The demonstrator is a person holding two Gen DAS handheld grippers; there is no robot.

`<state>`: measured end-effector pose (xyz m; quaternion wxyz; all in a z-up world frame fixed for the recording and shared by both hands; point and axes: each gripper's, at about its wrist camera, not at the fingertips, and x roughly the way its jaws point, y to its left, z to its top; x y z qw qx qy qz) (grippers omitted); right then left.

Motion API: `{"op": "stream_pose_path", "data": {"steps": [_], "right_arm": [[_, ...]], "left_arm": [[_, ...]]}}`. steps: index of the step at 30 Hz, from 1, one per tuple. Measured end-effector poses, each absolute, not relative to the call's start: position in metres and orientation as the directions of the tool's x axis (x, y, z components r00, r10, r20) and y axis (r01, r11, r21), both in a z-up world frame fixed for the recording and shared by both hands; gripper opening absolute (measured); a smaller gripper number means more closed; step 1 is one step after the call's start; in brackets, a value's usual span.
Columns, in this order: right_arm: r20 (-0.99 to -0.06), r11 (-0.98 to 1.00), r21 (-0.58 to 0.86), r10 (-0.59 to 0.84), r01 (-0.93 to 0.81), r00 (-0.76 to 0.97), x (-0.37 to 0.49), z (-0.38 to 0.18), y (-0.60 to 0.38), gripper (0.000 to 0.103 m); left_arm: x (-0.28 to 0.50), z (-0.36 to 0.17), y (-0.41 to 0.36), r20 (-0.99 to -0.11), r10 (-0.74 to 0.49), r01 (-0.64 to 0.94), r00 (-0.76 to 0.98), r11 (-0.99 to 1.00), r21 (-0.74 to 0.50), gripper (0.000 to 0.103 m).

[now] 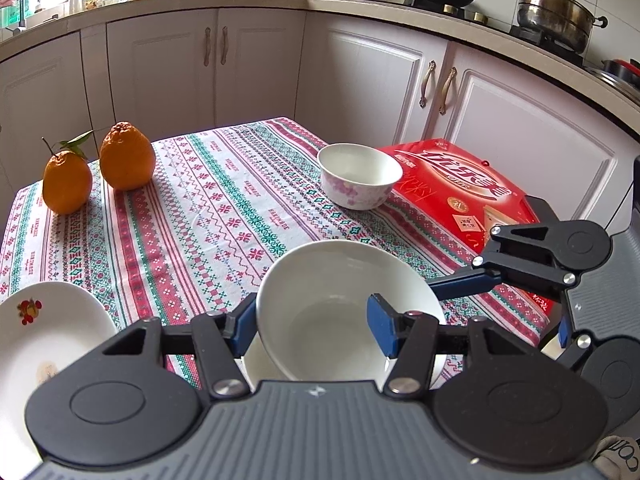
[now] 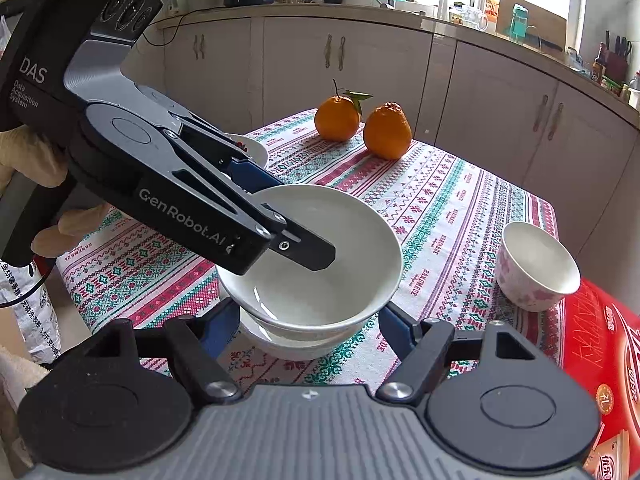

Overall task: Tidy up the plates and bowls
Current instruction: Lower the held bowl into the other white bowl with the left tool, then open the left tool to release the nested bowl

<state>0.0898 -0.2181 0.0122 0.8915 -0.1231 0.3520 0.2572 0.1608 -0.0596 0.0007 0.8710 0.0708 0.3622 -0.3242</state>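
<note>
The lower bowl point(image 2: 288, 344) (under another) shows only its side; the plate point(image 1: 48, 344) is cropped.

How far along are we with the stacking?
Nothing looks finished yet. In hand: the left claw clamps the wall of a plain white bowl, in or just above a second white bowl that the right claw straddles. Left to do: the flowered bowl and fruit-print plate sit apart.

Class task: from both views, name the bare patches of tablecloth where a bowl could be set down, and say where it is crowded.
Free: the wide middle strip of tablecloth between the oranges and the floral bowl. Crowded: the near edge, where the left gripper grips the white bowl above another bowl, beside the plate; the red box fills the right side.
</note>
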Motion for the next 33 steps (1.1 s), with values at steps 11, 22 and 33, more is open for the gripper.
{"op": "stream_pose_path", "data": {"steps": [11,22,33], "right_arm": [[-0.704,0.835,-0.031,0.372,-0.549,0.605,0.093,0.008,-0.217,0.08],[-0.713,0.834,-0.031,0.368,-0.551,0.597,0.096,0.005,-0.215,0.08],[-0.685,0.832,-0.053,0.372,-0.552,0.626,0.09,0.012,-0.218,0.09]], "left_arm": [[0.164,-0.007,-0.057,-0.684,-0.516,0.613,0.515,0.78,-0.126,0.057],[0.167,-0.014,-0.054,-0.693,-0.513,0.605,0.507,0.784,-0.137,0.057],[0.163,-0.011,-0.052,-0.673,-0.521,0.621,0.525,0.775,-0.115,0.085]]}}
